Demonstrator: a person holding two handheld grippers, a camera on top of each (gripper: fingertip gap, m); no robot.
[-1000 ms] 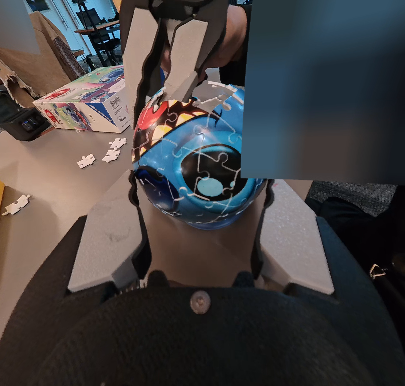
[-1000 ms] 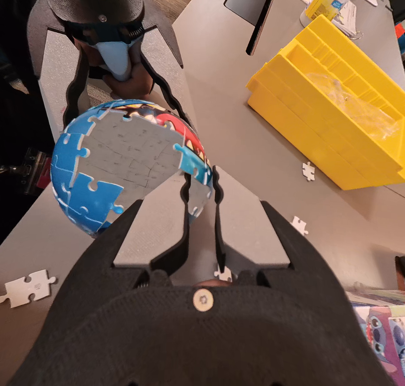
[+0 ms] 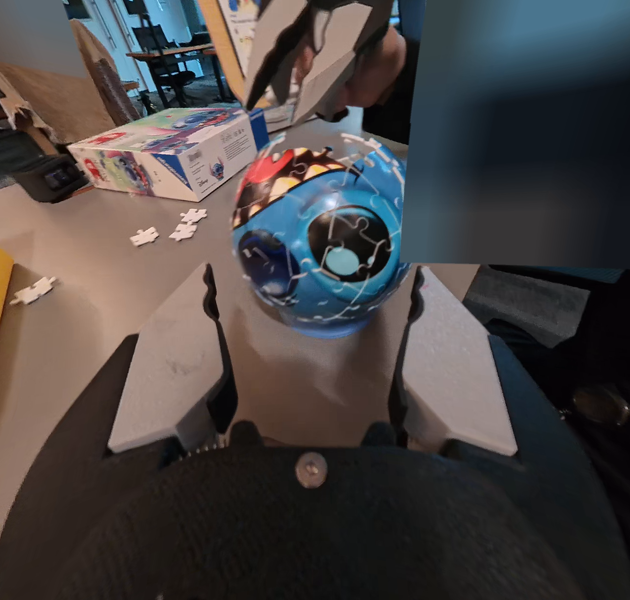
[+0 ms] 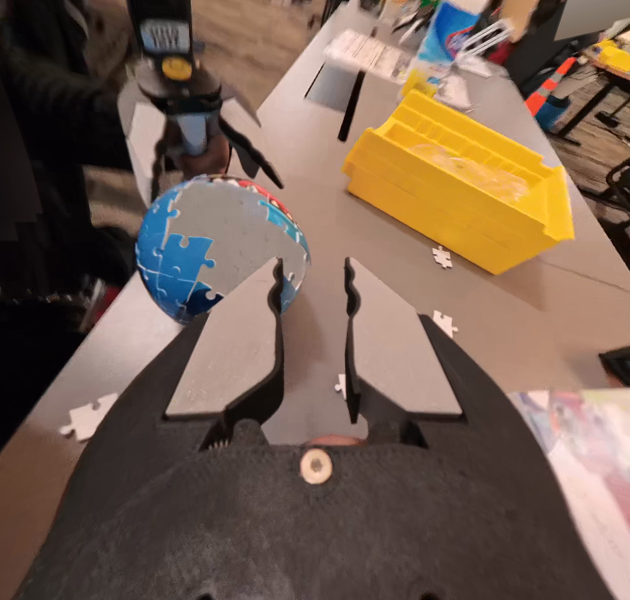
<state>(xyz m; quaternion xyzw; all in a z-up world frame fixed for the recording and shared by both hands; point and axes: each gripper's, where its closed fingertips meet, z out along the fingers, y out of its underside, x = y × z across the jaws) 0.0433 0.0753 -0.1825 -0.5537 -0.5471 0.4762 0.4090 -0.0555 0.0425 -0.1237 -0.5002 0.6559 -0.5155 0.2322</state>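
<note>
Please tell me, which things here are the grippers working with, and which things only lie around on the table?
Worked with:
left gripper, open, nearest the puzzle ball
right gripper, open, beside the ball
loose puzzle pieces

Lying about:
puzzle box
yellow bin
grey table

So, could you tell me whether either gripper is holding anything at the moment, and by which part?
Nothing is held. The left gripper and the right gripper are both open and clear of the puzzle ball, which sits on the table.

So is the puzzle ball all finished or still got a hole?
Still unfinished. The puzzle ball has a big gap showing its grey inside, and loose pieces lie on the table.
</note>
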